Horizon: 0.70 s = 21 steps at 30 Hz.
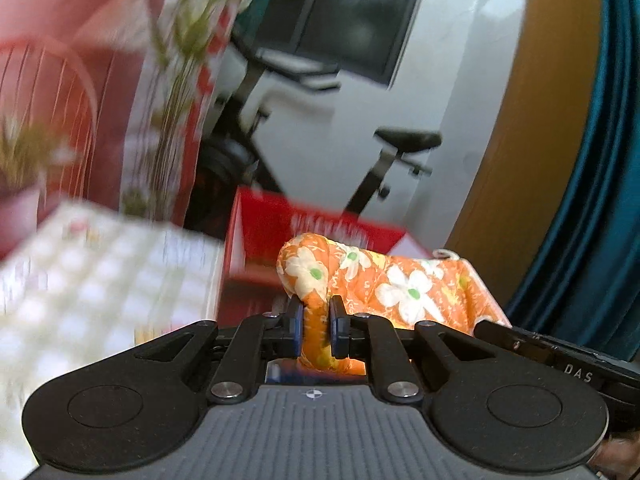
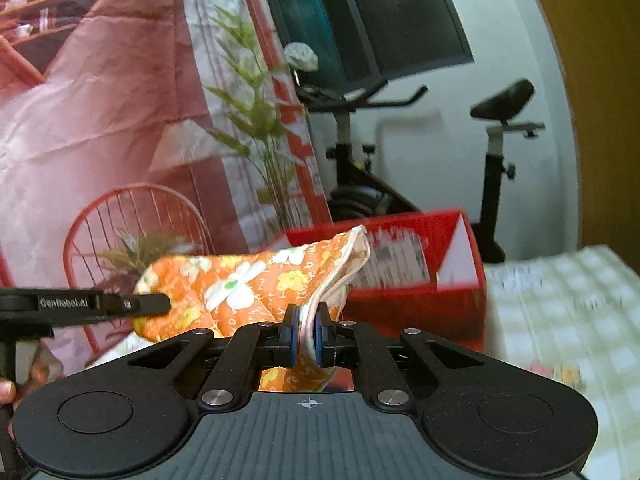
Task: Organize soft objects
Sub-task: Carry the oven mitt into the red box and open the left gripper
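You held the orange floral cloth [image 1: 384, 280] aloft between both tools, stretched sideways in front of the red box [image 1: 256, 240]. Your left gripper [image 1: 316, 330] was clenched on a bunched fold at one end of the cloth, the fabric pinched tight between its blue pads [image 1: 338, 330]. Your right gripper [image 2: 307, 330] was clamped on the pale hemmed edge at the other end, where a corner of the cloth [image 2: 240, 280] stood up above the jaws.

The cloth's long axis ran across from one gripper to the other, roughly level and slightly slack. In the left wrist view it trailed off to the right toward the other tool; in the right wrist view it ran off to the left. The red box [image 2: 416, 300] lay just beyond the cloth in both views, straight ahead of the fingers, with neither hand clearly the nearer. A checked cloth surface [image 2: 560, 320] lay beside the box. Behind stood an exercise bike [image 2: 496, 152].

The coming move likely turned on that line: carrying the span forward would bring the cloth over the box, though both views were blurred and the box's opening could not be made out.
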Available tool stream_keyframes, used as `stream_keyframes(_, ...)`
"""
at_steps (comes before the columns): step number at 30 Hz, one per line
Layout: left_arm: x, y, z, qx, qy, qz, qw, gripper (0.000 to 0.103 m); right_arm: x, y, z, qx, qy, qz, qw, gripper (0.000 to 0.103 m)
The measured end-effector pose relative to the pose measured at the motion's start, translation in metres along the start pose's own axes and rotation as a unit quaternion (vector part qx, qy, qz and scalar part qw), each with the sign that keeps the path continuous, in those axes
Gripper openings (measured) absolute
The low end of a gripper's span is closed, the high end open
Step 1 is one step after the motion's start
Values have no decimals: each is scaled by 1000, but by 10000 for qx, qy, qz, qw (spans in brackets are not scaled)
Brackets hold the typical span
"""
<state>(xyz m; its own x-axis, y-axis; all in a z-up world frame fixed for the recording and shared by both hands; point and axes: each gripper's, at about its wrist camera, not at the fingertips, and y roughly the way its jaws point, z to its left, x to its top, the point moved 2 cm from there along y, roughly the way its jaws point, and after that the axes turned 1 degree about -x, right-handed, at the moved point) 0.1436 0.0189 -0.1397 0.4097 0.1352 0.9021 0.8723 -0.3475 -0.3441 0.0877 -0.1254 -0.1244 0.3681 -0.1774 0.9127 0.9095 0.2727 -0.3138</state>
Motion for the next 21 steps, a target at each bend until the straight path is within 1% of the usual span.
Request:
stream_keyframes(3,27,13,-6,-4,123,-159,9998,14,22,15,1,-9,-190,-87,9998,7)
stream_keyframes(6,50,34,-6,19,140,-246,9996,14,42,36,0,-97,-408,-155,9990,7)
stream_keyframes(8,63,48,-5,32,112,-232,9997,14,53,52,-3,-169,-407,-168,9989,7)
stream_keyframes(11,77,77,0,149,-4,-145,9998,14,64,78,-10,-367,-489,-160,9980,7)
stream_keyframes(13,85,91,1,335,8,-185,9993,14,67,96,-14,-492,-539,-80,9973,7)
stream_keyframes(16,90,114,0,461,130,-174,9987,14,64,122,-18,-679,-663,71,9955,7)
stream_keyframes(19,86,135,-5,553,321,68,9979,14,56,142,-26,-848,-589,303,9942,7)
stream_keyframes(21,77,147,-5,563,383,301,9972,14,47,152,-38,-922,-369,552,9935,7)
